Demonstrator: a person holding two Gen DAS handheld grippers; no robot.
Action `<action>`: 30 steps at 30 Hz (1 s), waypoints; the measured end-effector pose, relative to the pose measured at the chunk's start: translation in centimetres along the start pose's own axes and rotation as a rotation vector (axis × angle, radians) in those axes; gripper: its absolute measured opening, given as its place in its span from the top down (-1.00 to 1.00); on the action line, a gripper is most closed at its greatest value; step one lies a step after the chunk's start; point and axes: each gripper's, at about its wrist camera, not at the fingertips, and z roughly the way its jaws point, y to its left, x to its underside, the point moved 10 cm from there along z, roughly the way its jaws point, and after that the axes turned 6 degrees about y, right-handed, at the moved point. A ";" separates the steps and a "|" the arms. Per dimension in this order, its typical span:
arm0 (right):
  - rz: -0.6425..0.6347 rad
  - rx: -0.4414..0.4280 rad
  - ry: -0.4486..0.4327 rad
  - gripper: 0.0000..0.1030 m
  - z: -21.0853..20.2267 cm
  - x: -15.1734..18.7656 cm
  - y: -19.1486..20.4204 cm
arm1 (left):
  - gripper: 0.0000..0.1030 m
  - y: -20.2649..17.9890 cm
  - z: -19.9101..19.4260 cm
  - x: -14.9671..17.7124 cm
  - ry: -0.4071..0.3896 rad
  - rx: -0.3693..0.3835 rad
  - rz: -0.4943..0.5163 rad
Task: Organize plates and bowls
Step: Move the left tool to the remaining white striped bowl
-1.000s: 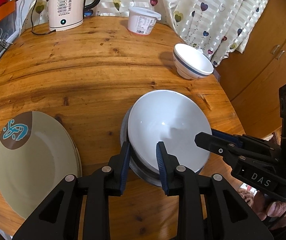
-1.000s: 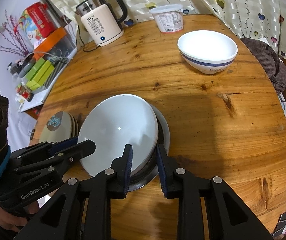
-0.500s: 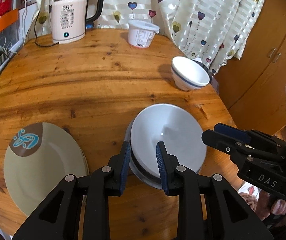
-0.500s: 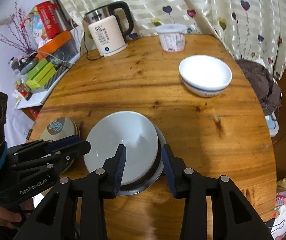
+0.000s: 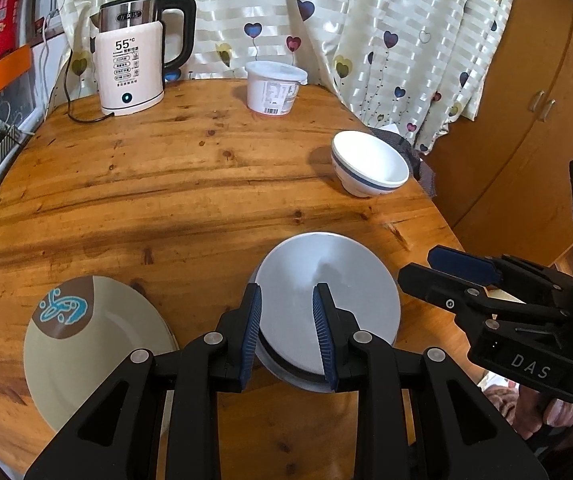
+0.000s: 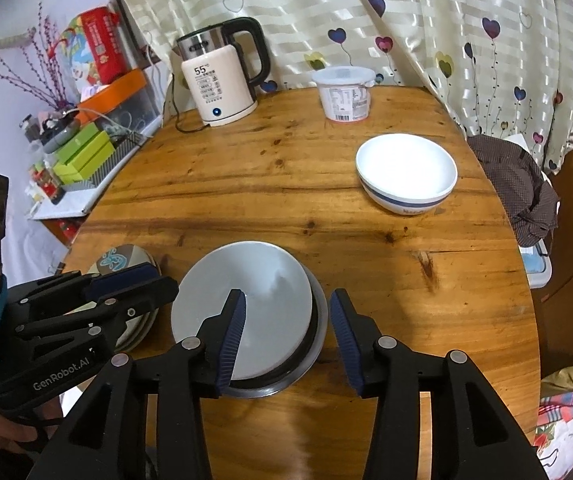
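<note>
Fingers (image 6: 232,332) of the right gripper (image 6: 288,336) stand wide apart and hold nothing; they hang above the near edge of a white plate (image 6: 242,312) that lies on top of a dark-rimmed dish (image 6: 318,320) at the near side of the wooden counter (image 6: 286,200). One finger shows over the plate's face, the other to the right of the dish rim. The left gripper (image 5: 286,336) has its fingers (image 5: 251,336) parted too, with a narrower gap, empty, above the near part of the same plate (image 5: 326,296). Whether either gripper touches the plate cannot be told.

Just left of this stack lies a beige plate (image 5: 98,352) with a brown patch and blue drawing, the top of a small pile. A white bowl (image 6: 406,172) with a blue band sits upright well apart from them, near the far right edge of the counter. At the back stand an electric kettle (image 6: 218,80) showing 55 and a lidded white tub (image 6: 344,94), before a curtain (image 6: 406,20) printed with hearts.
</note>
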 end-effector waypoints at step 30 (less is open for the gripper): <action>0.074 0.052 -0.020 0.14 0.0 -2.6 -4.2 | 0.46 -2.1 1.3 -4.3 -0.031 -0.039 0.094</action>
